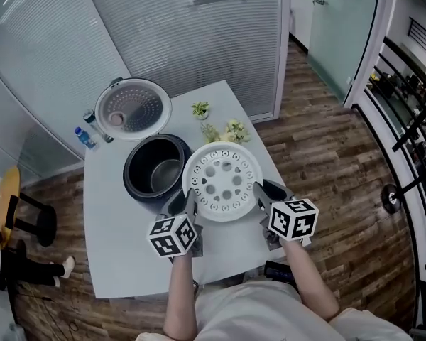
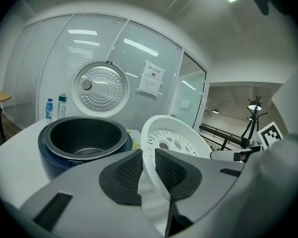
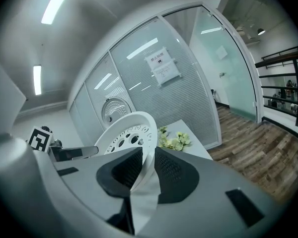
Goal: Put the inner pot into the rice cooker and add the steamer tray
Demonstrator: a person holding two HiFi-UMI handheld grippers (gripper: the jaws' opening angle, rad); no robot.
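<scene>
A white round steamer tray (image 1: 222, 181) with several holes hangs tilted above the table, just right of the rice cooker (image 1: 138, 183). My left gripper (image 1: 190, 203) is shut on the tray's left rim, and my right gripper (image 1: 259, 194) is shut on its right rim. In the left gripper view the rim of the tray (image 2: 174, 138) sits pinched between the black pads (image 2: 126, 172). The right gripper view shows the same grip on the tray (image 3: 126, 133). The dark inner pot (image 1: 163, 172) sits inside the cooker, whose lid (image 1: 131, 109) stands open behind it.
The white table (image 1: 113, 247) carries two small bottles (image 1: 85, 138) at its back left and small green plants (image 1: 231, 131) at the back right. Glass partition walls stand behind it. A round stool (image 1: 11, 197) is on the wooden floor at the left.
</scene>
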